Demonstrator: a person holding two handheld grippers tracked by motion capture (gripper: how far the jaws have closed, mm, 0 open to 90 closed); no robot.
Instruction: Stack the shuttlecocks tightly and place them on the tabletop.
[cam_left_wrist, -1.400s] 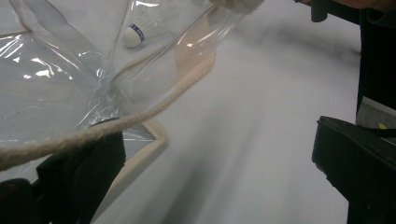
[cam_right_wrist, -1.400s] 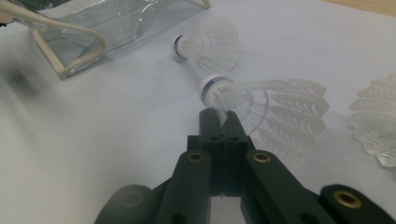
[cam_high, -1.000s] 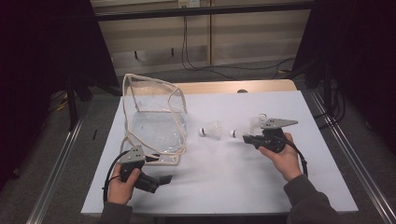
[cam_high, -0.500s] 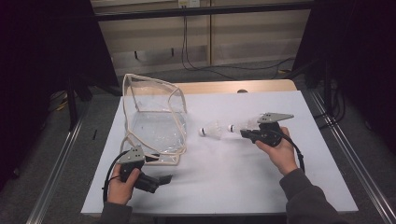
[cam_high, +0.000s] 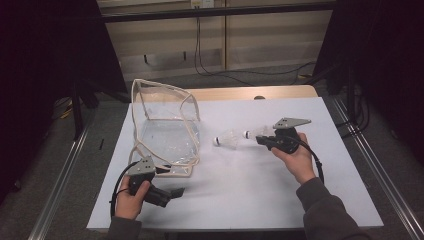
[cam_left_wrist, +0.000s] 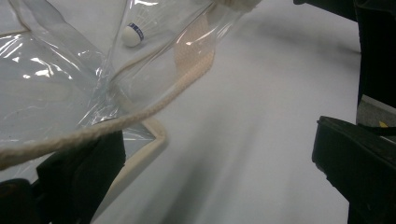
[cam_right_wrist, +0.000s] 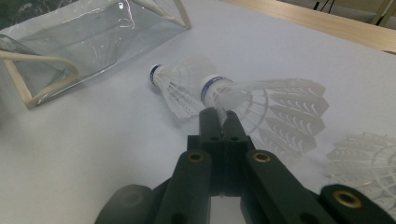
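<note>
Right gripper (cam_right_wrist: 223, 116), clamped on a shuttlecock (cam_right_wrist: 261, 100), has carried it leftward toward my clear bag (cam_high: 165, 125); dropping it inside should come next.

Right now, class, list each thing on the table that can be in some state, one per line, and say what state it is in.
Bag: standing, mouth open toward the shuttlecocks, cord handle over the left gripper's jaw.
Held shuttlecock: pinched at its skirt, cork toward the bag.
Second shuttlecock: lying on its side on the table.
Left gripper: jaws open.
Right gripper: shut on the held shuttlecock.
</note>
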